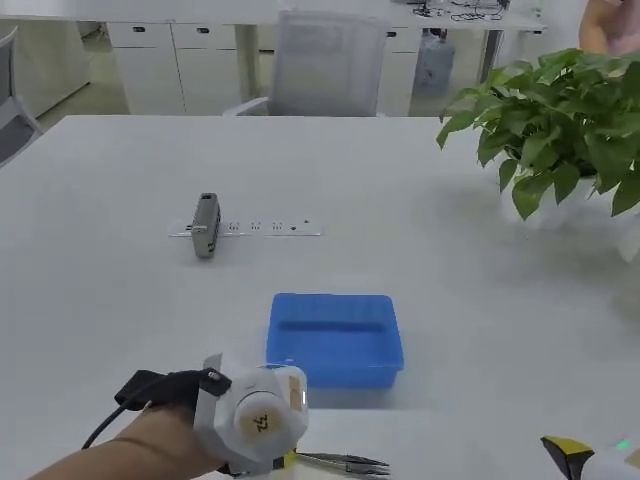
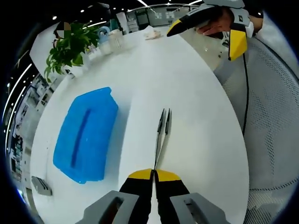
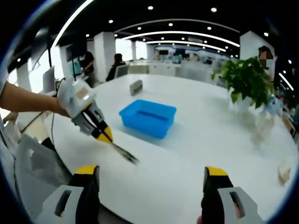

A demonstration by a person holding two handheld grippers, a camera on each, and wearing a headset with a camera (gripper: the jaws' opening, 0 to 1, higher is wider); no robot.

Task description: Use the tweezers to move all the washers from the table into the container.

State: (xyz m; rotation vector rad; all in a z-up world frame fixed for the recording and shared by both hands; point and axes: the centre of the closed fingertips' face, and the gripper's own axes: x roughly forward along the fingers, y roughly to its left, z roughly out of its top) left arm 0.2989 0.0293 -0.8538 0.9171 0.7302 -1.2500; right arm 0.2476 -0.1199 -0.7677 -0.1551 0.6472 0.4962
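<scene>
Tweezers [image 2: 162, 135] jut forward from the left gripper [image 2: 154, 173], its jaws pinched tight on their back end. The tips sit nearly together, low over the table [image 1: 450, 280] beside the blue container [image 2: 74, 170]. That hold likely leaves the tips free for picking. Right gripper [image 3: 152, 172] hangs wide open and empty, off to the side, apparently in reserve. Washers are too small to make out.

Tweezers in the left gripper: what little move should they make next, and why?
Probably move the tweezers toward a washer to pinch it: the left gripper is shut on them, their tips look empty, and they point along the table beside the container.
</scene>
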